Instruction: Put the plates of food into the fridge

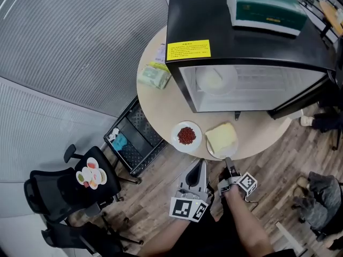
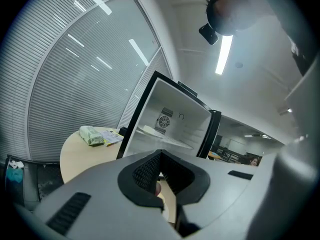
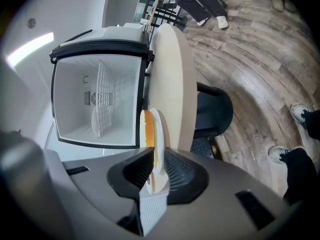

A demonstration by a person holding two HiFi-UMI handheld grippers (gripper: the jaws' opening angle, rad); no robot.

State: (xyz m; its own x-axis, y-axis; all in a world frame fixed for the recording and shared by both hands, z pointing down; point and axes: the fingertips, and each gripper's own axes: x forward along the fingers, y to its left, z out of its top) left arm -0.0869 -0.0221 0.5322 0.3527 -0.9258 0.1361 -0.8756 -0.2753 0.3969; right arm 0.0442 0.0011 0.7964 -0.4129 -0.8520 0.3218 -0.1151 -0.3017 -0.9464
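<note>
right hand-held gripper (image 3: 157, 156) is clamped on the rim of the plate of yellow cake (image 3: 159, 134) at the bench's (image 1: 161, 106) 6 o'clock edge. left hand-held gripper (image 2: 161, 154) has its jaws together. plate of red food (image 1: 186, 136) lies at the cake's 9 o'clock, open fridge (image 1: 252, 84) at 12.

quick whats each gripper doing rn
left gripper: closed, empty
right gripper: closed on the rim of the yellow food plate

3 plates: red-food plate (image 1: 186, 135) and yellow-food plate (image 1: 221, 140) on 1 round worktop (image 1: 155, 103), 1 white plate (image 1: 214, 79) inside 1 fridge (image 1: 198, 15). 1 green box (image 1: 265, 7). 2 tools: left hand-held gripper (image 1: 201, 163), right hand-held gripper (image 1: 229, 165).
</note>
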